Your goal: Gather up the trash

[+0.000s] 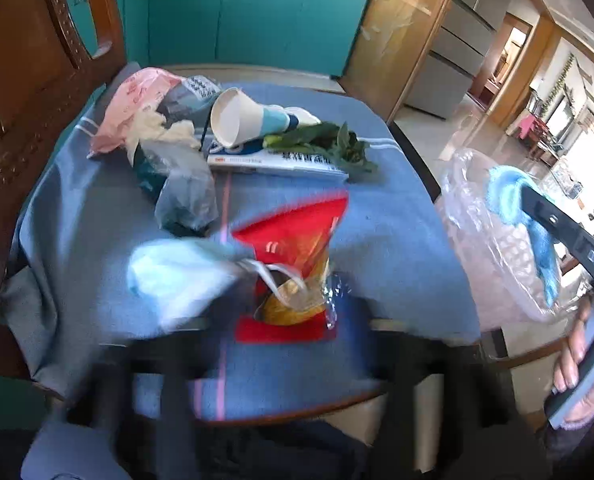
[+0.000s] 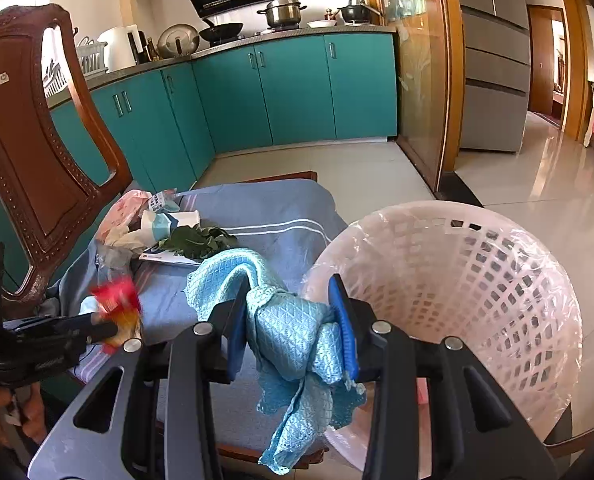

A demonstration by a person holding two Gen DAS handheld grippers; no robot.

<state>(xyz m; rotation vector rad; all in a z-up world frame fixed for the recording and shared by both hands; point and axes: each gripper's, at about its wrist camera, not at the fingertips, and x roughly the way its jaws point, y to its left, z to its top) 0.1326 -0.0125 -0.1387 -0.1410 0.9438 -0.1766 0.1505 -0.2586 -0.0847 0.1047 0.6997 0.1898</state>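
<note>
Left wrist view: the left gripper (image 1: 257, 364) is motion-blurred, so jaw state cannot be told; a red snack wrapper (image 1: 293, 248) and a pale blue bag (image 1: 169, 280) lie just ahead on the blue tablecloth (image 1: 389, 236); a paper cup (image 1: 241, 118) and greens (image 1: 325, 144) lie farther off.

Right wrist view: the right gripper (image 2: 293, 332) has its jaws clamped on a light blue cloth (image 2: 285, 320); the lined white basket (image 2: 477, 280) stands just right of it.

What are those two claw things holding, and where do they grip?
The right gripper pinches a blue cloth mid-bunch. The left gripper seems to grip a red snack wrapper's bottom; blurred.
</note>
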